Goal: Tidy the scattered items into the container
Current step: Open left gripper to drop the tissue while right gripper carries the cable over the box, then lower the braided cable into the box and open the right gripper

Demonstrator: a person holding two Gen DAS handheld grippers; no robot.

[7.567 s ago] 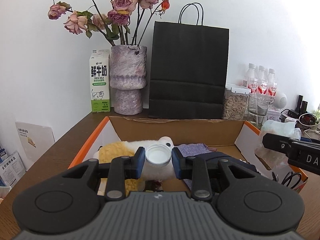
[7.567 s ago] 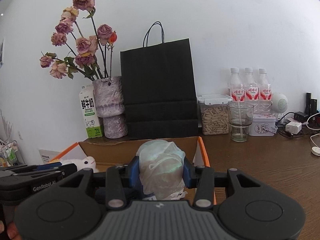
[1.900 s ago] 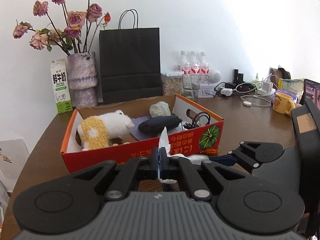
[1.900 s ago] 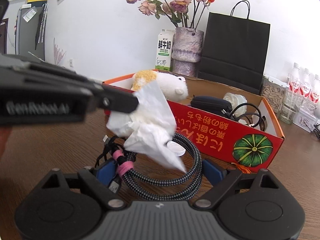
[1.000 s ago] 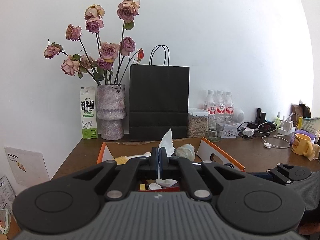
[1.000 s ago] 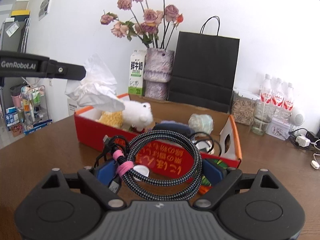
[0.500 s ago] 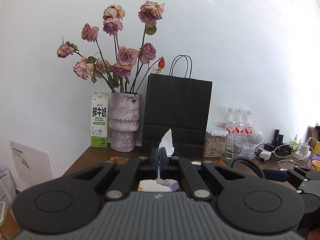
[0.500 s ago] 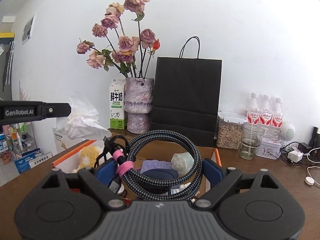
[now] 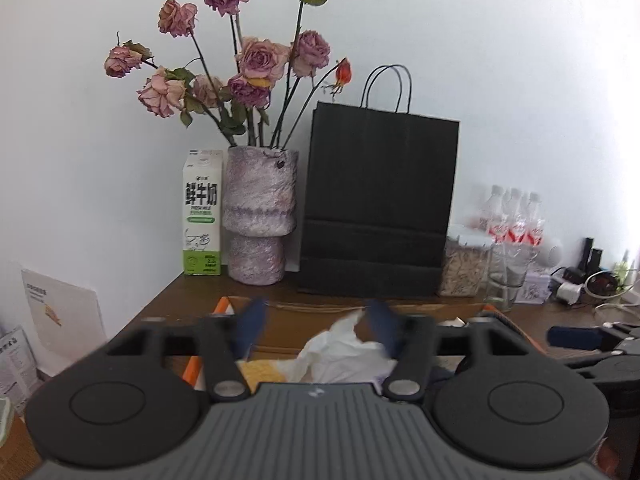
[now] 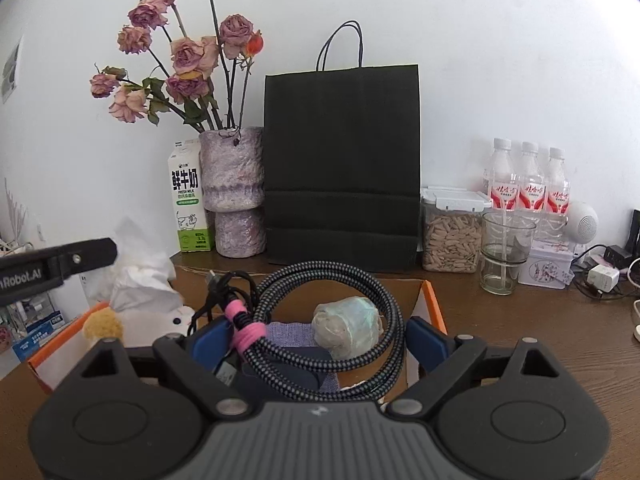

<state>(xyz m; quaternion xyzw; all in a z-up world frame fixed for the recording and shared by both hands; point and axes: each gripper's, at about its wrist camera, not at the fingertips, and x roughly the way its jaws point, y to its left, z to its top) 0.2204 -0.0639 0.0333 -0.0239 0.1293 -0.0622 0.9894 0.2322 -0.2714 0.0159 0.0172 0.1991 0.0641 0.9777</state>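
Note:
My left gripper (image 9: 317,321) hangs over the orange-rimmed cardboard box (image 9: 222,305), its jaws opening. The white tissue (image 9: 340,356) lies loose below and between the blurred blue pads, touching neither. In the right wrist view the same tissue (image 10: 140,276) sits above the white-and-yellow plush (image 10: 104,324), beside one finger of the left gripper (image 10: 76,260). My right gripper (image 10: 317,344) is over the box (image 10: 434,308) with its jaws opening. The coiled braided cable (image 10: 384,300) with a pink tie still sits between them, with a thin gap at the right pad.
Inside the box lie a wrapped greenish bundle (image 10: 346,326), a purple cloth (image 10: 288,330) and a dark pouch (image 10: 280,368). Behind it stand a milk carton (image 10: 188,208), a vase of dried roses (image 10: 234,192), a black paper bag (image 10: 342,168), a seed jar (image 10: 452,236), a glass (image 10: 506,252) and bottles (image 10: 530,188).
The left jaws went from shut on the tissue to wide apart, and the tissue dropped loose. Both grippers moved forward over the box. The right jaws widened slightly around the cable.

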